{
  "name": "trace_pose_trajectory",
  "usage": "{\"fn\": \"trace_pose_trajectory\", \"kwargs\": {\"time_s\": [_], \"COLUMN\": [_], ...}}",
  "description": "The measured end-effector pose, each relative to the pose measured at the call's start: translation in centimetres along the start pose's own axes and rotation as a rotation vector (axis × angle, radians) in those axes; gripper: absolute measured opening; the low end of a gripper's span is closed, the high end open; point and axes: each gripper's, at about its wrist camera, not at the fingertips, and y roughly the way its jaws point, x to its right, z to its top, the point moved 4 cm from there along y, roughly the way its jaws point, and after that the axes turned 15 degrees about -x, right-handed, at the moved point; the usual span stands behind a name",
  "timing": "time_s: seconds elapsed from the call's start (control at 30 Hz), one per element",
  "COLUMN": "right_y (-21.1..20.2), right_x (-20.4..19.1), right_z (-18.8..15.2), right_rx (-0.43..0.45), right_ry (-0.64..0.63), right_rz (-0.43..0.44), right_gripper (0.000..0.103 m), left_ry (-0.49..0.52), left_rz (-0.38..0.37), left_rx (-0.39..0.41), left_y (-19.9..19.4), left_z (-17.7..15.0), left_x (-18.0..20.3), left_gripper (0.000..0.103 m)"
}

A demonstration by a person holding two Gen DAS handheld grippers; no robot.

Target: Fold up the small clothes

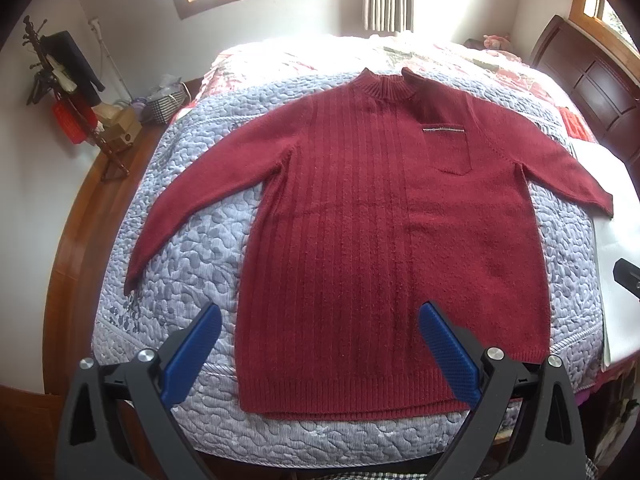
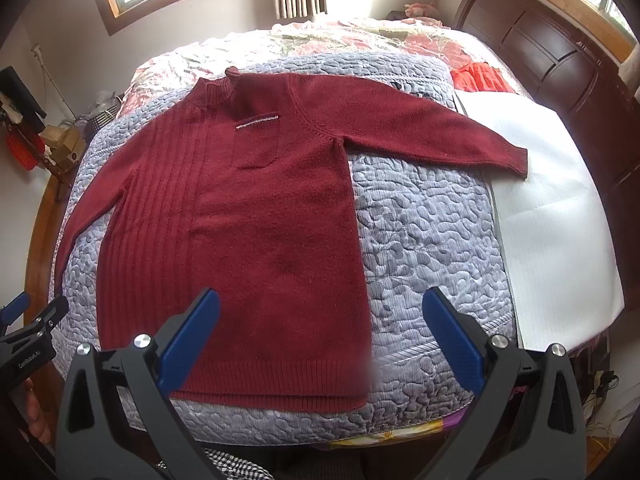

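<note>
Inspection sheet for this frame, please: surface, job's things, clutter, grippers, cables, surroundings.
Surface: bed with a grey-blue quilt, floral cover behind it.
Job's things: red sweater lying flat, front up, both sleeves spread, not yet folded.
Clutter: white sheet on the bed's right side under one cuff; orange-red cloth near the headboard.
Grippers: left gripper and right gripper open, hovering near the hem, holding nothing.
Cables: some on the floor at right.
Surroundings: windows, dark headboard, coat rack, boxes by the wall.
</note>
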Motion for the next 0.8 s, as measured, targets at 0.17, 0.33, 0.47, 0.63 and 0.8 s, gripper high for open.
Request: {"fn": "trace_pose_trajectory", "kwargs": {"time_s": [0.17,0.33,0.47,0.63,0.8], "right_y": [0.05,0.08,0.01,0.00,0.00], "right_x": [0.03,0.14,0.27,0.32,0.33], "right_z": [-0.04,0.05,0.15,0.18,0.17], "right_rx": [0.003,0.004,0.004,0.003,0.004], "right_ry": [0.003,0.006,0.007,0.007,0.007], "right_rz": [0.001,0.000,0.004,0.004,0.004], "right_gripper": [0.100,0.100,0.100,0.100,0.100], "left_ry": [0.000,0.002,0.003,0.002,0.003], "left_rz": [0.001,0.004,0.006,0.007,0.006], "left_rx": [0.000,0.000,0.000,0.000,-0.001], "left_y": [-0.02,-0.02,-0.08,-0.09,-0.08], "left_z": [0.00,0.03,0.13,0.30,0.32], "left_x": [0.08,0.12,0.25,0.27,0.25], "left_gripper": [0.099,0.099,0.099,0.099,0.099]}}
